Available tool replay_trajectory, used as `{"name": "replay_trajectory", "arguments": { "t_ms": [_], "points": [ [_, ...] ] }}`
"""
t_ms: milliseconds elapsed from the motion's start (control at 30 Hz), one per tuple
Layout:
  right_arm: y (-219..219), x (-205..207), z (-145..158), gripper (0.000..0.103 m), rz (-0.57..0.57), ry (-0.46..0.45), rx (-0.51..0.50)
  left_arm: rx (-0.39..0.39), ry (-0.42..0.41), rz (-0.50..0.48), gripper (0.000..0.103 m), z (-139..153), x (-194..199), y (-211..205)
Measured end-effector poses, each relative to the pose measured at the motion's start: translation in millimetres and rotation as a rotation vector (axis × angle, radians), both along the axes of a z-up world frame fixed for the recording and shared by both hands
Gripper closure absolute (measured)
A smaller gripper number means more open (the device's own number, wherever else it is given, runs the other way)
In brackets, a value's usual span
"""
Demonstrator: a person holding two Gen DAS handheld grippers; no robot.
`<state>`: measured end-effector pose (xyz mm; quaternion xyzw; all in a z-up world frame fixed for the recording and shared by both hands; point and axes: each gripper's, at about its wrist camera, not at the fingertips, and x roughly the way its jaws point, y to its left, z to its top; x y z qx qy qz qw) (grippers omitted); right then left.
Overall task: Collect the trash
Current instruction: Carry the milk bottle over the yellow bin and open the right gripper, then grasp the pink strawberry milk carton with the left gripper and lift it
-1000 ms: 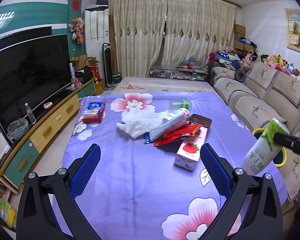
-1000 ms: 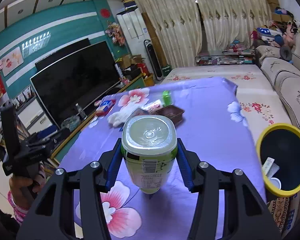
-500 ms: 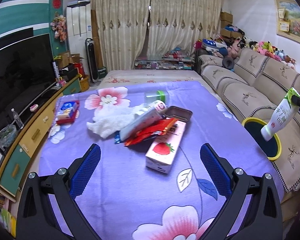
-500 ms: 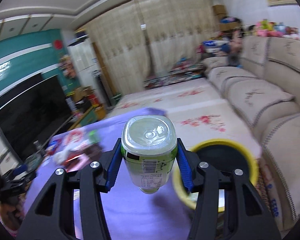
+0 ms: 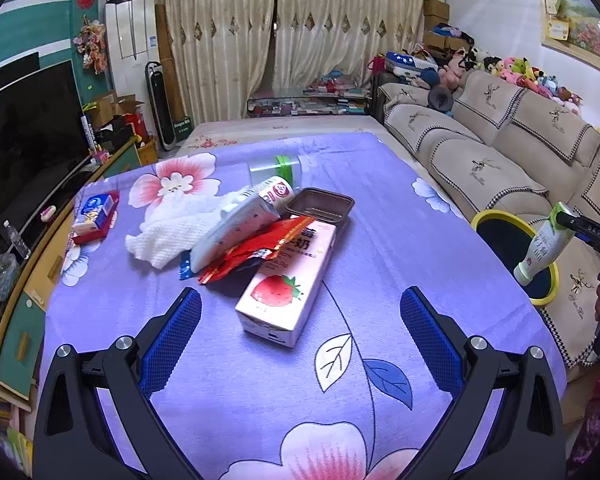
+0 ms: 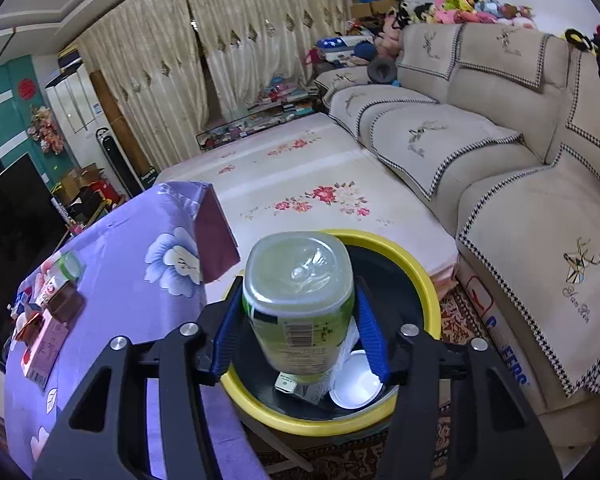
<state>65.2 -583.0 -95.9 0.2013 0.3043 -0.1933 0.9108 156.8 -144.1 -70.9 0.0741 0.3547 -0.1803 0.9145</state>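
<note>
My right gripper [image 6: 300,316] is shut on a green-labelled plastic bottle [image 6: 298,300] and holds it, cap down, over the yellow-rimmed bin [image 6: 424,280]; a white cup and a small carton lie inside. The bottle [image 5: 542,248] and bin [image 5: 496,218] also show at the right of the left wrist view. My left gripper [image 5: 300,328] is open and empty above the purple floral tablecloth [image 5: 260,380]. Just ahead of it lies a strawberry milk carton [image 5: 288,288], with a red wrapper [image 5: 260,248], a white tube [image 5: 236,228], a white cloth [image 5: 160,236] and a brown tray [image 5: 320,206] beyond.
A beige sofa [image 5: 500,140] runs along the right, close behind the bin. A TV [image 5: 24,140] on a low cabinet stands to the left of the table. A small blue-and-red box [image 5: 96,212] lies at the table's left edge. A clear cup with a green band [image 5: 276,168] lies behind the pile.
My right gripper has carried the bottle off the table to the right and now tilts it down over the bin. My left gripper has moved closer to the trash pile.
</note>
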Motion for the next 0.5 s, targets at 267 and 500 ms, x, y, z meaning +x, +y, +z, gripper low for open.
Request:
{"name": "replay_trajectory", "arguments": {
  "t_ms": [267,500],
  "points": [
    [7.8,-0.7,4.1,0.049,0.007,-0.004,-0.03,-0.007,0.037,-0.017,0.005,-11.9,7.6,-3.5],
    [13.9,1.2,2.5,0.047,0.032,0.002,-0.027,-0.015,0.078,-0.046,0.005,-29.6,20.8,-3.3]
  ]
}}
